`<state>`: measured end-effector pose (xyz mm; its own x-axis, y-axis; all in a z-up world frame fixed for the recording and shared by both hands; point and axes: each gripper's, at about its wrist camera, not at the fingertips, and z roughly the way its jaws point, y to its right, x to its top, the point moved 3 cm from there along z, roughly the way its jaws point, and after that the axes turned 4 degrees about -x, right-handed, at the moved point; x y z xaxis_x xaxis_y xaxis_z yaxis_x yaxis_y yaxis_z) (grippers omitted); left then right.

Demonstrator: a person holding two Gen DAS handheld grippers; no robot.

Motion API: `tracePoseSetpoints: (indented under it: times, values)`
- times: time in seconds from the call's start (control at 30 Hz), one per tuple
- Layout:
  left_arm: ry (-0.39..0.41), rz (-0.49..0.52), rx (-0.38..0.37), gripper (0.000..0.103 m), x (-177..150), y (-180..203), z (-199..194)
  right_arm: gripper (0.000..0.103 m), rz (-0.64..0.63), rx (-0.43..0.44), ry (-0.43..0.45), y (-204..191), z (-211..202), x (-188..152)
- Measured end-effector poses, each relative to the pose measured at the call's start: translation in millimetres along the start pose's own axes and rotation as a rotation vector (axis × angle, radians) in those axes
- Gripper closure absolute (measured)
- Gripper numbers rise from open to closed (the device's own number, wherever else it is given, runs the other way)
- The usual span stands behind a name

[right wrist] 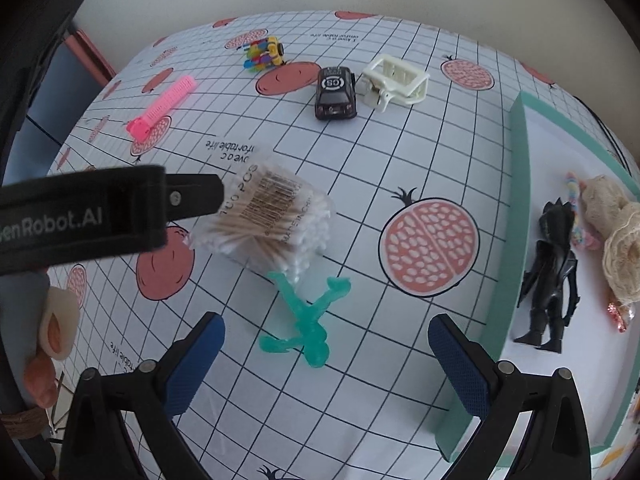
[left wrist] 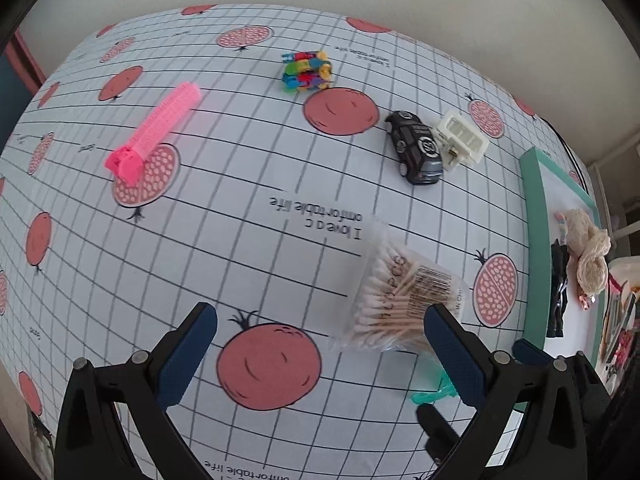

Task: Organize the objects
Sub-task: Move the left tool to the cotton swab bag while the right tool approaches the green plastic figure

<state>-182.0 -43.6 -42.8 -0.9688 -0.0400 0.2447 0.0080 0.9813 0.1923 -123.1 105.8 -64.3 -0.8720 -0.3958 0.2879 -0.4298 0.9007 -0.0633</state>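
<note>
Our left tongs [left wrist: 320,344] and right tongs [right wrist: 326,354] both stand wide apart, blue ribbed pads gripping nothing. A crinkly clear plastic packet of wooden cotton swabs [right wrist: 266,218] lies on the counter [right wrist: 420,152], which wears a glossy grid cloth printed with pomegranates. Just beside it sprawls a translucent teal rubbery figure [right wrist: 310,320]. Farther off we see a ridged pink clip [left wrist: 154,130], a glossy black toy car [right wrist: 336,94] and a cream plastic claw clip [right wrist: 396,80]. A black figurine [right wrist: 554,276] lies in the green-rimmed tray [right wrist: 516,208].
</note>
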Motion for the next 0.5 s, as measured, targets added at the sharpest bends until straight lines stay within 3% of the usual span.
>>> tracePoseSetpoints:
  times: [0.5]
  values:
    - [-0.047,0.097,-0.124,0.0,-4.7,33.6,21.9,0.004,0.017,-0.002,-0.036,9.3,11.7,-5.6]
